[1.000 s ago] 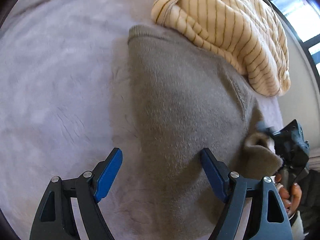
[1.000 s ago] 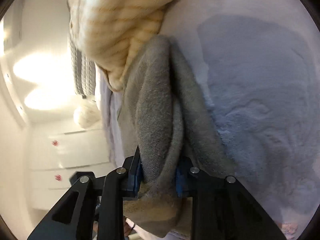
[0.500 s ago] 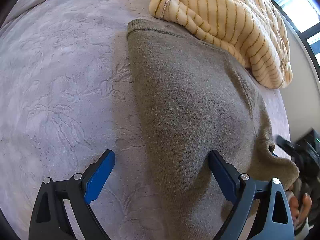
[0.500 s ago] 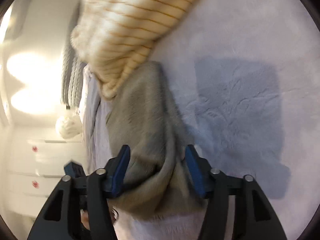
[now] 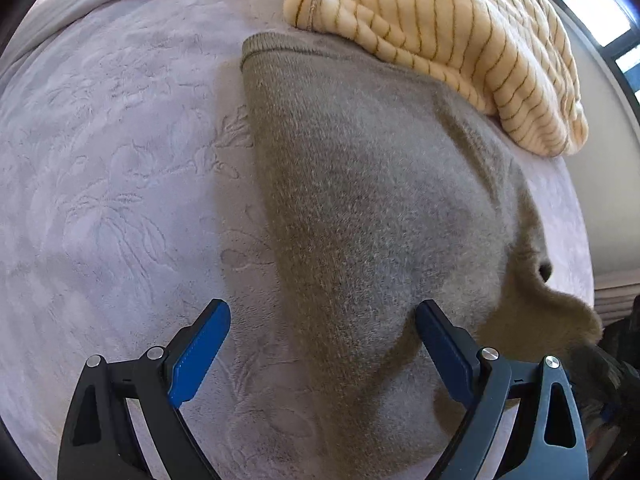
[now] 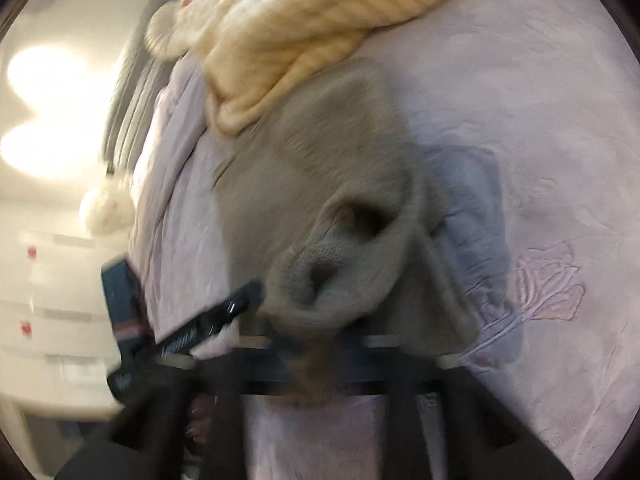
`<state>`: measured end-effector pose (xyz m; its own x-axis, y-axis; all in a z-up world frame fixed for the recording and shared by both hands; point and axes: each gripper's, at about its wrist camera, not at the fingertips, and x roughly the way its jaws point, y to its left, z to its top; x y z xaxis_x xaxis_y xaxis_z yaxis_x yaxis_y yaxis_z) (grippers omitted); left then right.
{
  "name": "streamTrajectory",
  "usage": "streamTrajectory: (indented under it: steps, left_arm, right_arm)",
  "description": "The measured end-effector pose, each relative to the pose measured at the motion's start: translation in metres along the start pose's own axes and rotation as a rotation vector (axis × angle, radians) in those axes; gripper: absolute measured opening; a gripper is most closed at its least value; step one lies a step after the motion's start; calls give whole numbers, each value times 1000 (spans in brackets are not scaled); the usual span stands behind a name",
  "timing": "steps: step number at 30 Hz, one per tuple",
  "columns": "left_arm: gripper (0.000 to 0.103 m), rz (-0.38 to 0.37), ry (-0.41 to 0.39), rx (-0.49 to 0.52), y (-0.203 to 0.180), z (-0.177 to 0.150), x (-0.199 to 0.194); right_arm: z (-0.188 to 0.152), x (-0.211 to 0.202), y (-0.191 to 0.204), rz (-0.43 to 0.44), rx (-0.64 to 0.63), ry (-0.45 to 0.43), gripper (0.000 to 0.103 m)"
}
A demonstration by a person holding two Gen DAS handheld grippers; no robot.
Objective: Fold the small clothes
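Observation:
A grey-brown knit sweater (image 5: 372,208) lies folded lengthwise on the lilac bedspread (image 5: 112,184); its far end lies under a cream striped garment (image 5: 452,40). My left gripper (image 5: 320,344) is open and empty, its blue pads either side of the sweater's near left edge. In the right wrist view the sweater (image 6: 332,184) shows a sleeve cuff (image 6: 320,280) bunched just ahead of my right gripper (image 6: 340,364), which is heavily motion-blurred, so its state is unclear. The left gripper (image 6: 184,332) appears at the left there.
The cream striped garment (image 6: 304,28) is heaped at the sweater's far end. The embossed bedspread (image 6: 540,200) stretches around both. A pale wall (image 5: 608,184) and window lie to the right; white drawers (image 6: 48,280) stand beyond the bed edge.
My right gripper opened, let go of the sweater's folded edge and pulled back; the cloth dropped onto the bed. My left gripper stayed open and shifted only slightly.

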<state>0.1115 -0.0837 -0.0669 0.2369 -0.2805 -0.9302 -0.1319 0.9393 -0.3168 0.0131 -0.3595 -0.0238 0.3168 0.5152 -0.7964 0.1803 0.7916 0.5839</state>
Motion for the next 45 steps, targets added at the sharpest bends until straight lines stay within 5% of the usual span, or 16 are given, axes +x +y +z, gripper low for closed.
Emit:
streamTrajectory:
  steps: [4,7,9,16,23,28,30,33,35,36,39,45]
  left_arm:
    - [95,-34,4,-25,6,-2,3]
    - [95,-59,14,-28,12,-6,3]
    - [95,-72,28,-25,14,-8,3]
    - [95,-97,66,-43,22,-17,1]
    - [95,-30,-12,6,8,-25,-21]
    - [95,51,6,101,-5,-34,-16]
    - [95,81,28,125,-7,-41,-8]
    - [95,81,46,140,1,-55,-2]
    - [95,61,47,126,8,-59,-4]
    - [95,52,52,120,11,-60,-5]
    - [95,51,55,120,13,-61,-9]
    - [95,54,53,88,16,-58,-15]
  right_arm:
    - [-12,-2,-61,17,249,-6,11]
    - [-40,1,-111,136,501,22,8]
    - [-49,-2,-119,183,561,9,9]
    - [-55,17,-65,235,349,125,56]
    - [-57,36,-5,320,122,222,56]
    - [-36,19,32,127,-136,150,56]
    - [-23,16,24,55,-150,122,56]
    - [-10,22,5,-77,-167,113,47]
    - [-10,28,-17,-130,-132,137,7]
    - [-12,26,-26,-125,-101,139,4]
    - [-12,20,-40,-67,-9,135,4]
    - [-20,8,-36,-67,-26,140,9]
